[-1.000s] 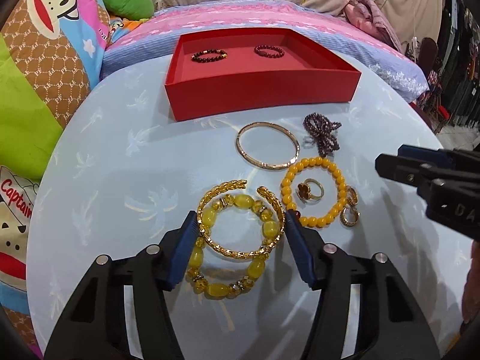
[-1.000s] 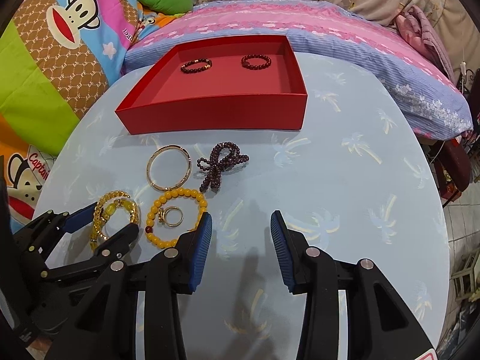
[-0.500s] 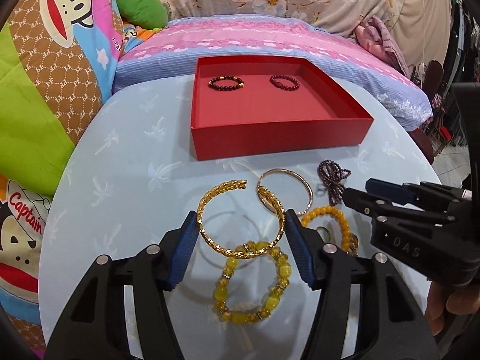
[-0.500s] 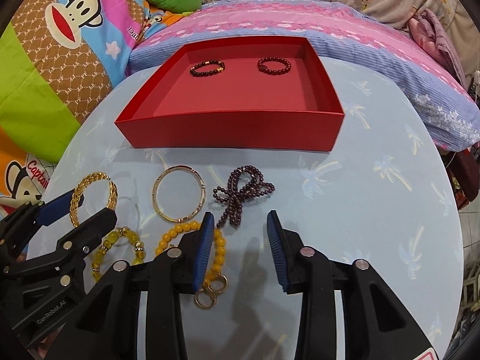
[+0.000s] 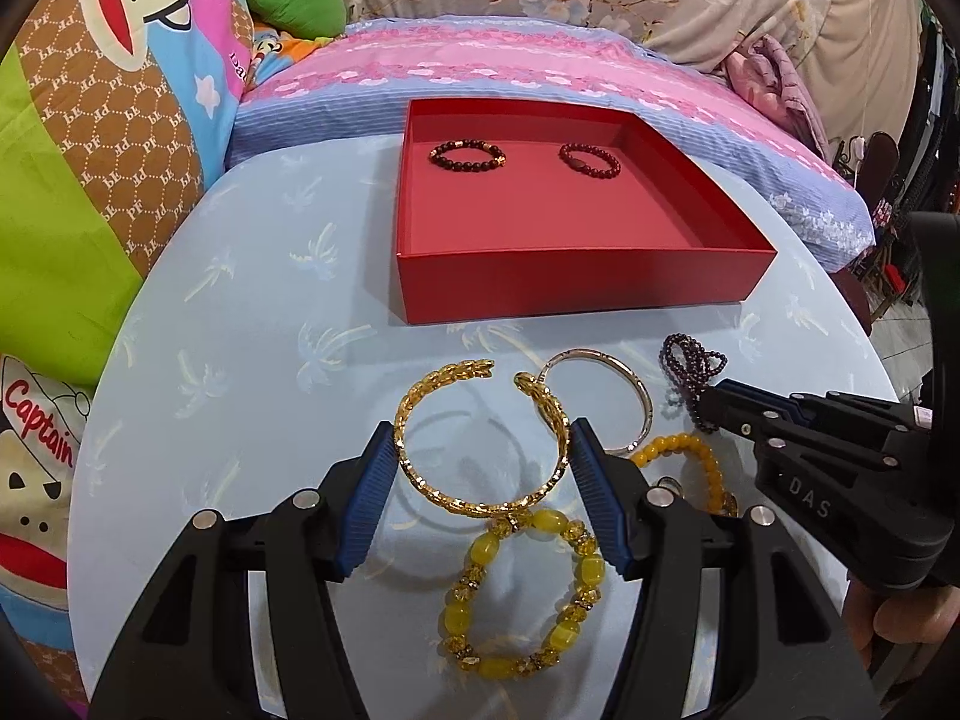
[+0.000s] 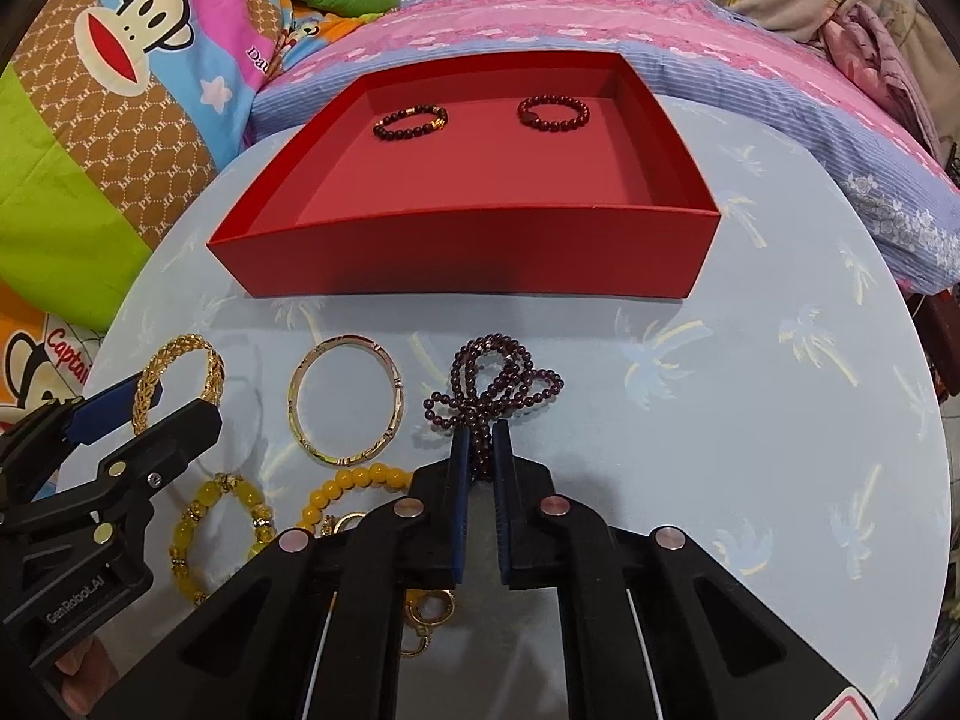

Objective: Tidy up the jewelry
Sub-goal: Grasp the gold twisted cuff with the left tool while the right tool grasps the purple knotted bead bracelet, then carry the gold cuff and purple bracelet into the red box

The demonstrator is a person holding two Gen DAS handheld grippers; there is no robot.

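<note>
While our left gripper (image 5: 480,468) clamps the open gold cuff bangle (image 5: 480,432) across its width near the table's (image 5: 240,330) front edge, our right gripper (image 6: 479,450) pinches the purple bead strand (image 6: 492,384) beside it; two dark bead bracelets (image 6: 411,122) already lie along the red tray's (image 6: 468,252) far wall.

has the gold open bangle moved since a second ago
Yes. The gold open bangle, clamped in the left gripper, has come off the yellow stone bracelet toward the red box.
</note>
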